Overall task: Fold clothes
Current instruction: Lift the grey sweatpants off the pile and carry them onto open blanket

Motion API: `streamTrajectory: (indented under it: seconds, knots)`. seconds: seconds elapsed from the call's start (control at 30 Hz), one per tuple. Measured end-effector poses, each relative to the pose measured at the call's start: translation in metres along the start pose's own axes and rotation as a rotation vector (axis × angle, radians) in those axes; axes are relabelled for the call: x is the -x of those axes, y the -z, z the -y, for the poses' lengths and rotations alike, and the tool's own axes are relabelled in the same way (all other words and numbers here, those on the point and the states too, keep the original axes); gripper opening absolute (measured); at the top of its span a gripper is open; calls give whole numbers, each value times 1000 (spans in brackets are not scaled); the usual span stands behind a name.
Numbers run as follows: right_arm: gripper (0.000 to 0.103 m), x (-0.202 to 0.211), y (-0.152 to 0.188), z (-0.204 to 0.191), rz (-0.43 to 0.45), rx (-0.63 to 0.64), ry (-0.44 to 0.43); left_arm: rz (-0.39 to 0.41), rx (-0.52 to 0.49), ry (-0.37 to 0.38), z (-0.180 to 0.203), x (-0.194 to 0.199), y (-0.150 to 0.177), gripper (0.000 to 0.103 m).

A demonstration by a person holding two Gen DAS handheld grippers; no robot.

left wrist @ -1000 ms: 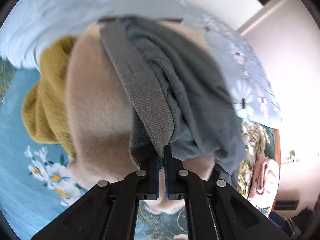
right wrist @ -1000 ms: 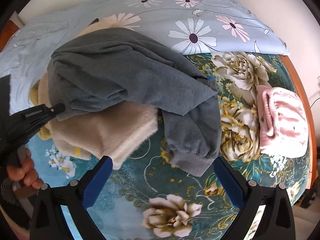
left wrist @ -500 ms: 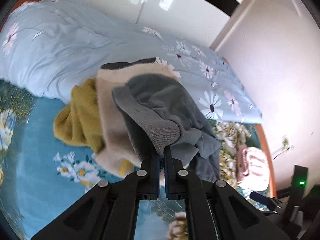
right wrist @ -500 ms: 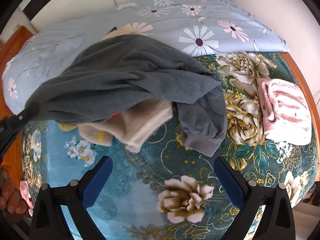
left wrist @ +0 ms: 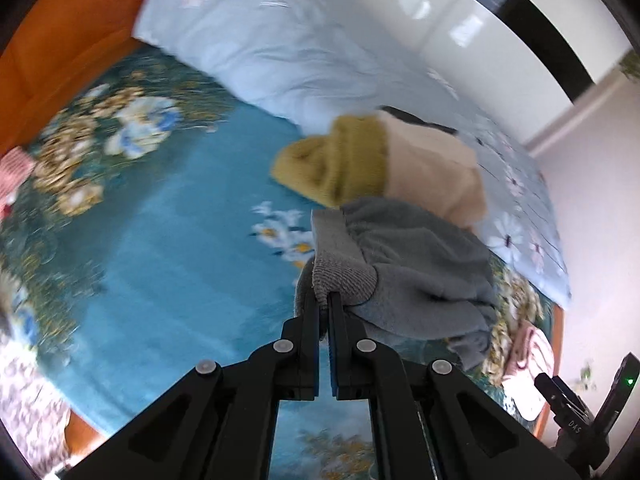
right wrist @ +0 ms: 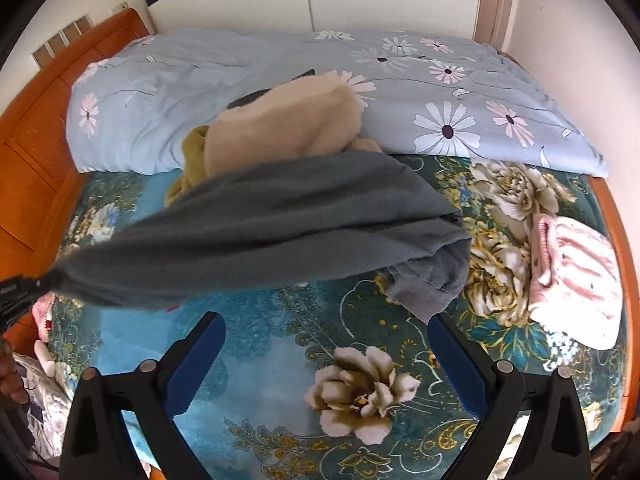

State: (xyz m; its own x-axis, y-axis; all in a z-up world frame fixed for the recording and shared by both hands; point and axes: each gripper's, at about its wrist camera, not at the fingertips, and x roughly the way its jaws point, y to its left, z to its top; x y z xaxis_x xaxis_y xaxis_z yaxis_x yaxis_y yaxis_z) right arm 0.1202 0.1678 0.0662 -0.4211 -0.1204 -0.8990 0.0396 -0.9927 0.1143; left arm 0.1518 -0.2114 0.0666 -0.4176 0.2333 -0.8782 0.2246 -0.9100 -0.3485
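Observation:
My left gripper is shut on the ribbed hem of a grey sweatshirt and holds it lifted and stretched above the bed. In the right wrist view the grey sweatshirt spans from the left gripper at the far left to a bunched end resting on the floral blanket. My right gripper is open and empty, low over the blanket in front of the sweatshirt. A beige fleece garment and a mustard knit lie piled behind it.
A folded pink garment lies at the right on the teal floral blanket. A light blue daisy-print duvet runs along the back. An orange wooden headboard is at the left, a white wardrobe behind.
My left gripper has pulled the grey sweatshirt off the pile, up and to the left, stretching it out. The beige fleece is now uncovered. My right gripper has backed away slightly, still open.

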Motion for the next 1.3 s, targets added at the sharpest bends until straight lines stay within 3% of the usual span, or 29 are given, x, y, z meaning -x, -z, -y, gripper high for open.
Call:
streamTrajectory:
  seconds: [0.23,0.3,0.5,0.67,0.73,0.9,1.17,1.2,1.23,1.3]
  knots:
    - [102,-19,17,23,-16,-59,-98,116,76,-251,-45,50,1,0]
    - [102,-31,23,34,-39,-87,-115,108,89,-301,-53,53,0,0]
    - [102,-75,36,100,-121,-326,-151,6,162,-260,-53,15,12,0]
    - [98,-120,24,155,-148,-573,-227,-118,224,-201,-41,-30,27,0]
    - [87,-137,12,168,-152,-649,-246,-146,227,-208,-37,-39,32,0]
    - [86,-179,-34,192,-103,-816,-327,-183,235,-240,-43,-51,40,0]
    - [74,-263,-54,220,-213,-1045,-275,-223,315,-303,-75,-47,50,0]
    - [65,-268,-54,221,-217,-1073,-284,-224,322,-312,-78,-45,50,0]
    - [35,-272,-55,221,-222,-1109,-298,-223,332,-322,-80,-44,50,0]
    - [9,-275,-56,220,-227,-1164,-326,-218,354,-323,-84,-41,47,0]
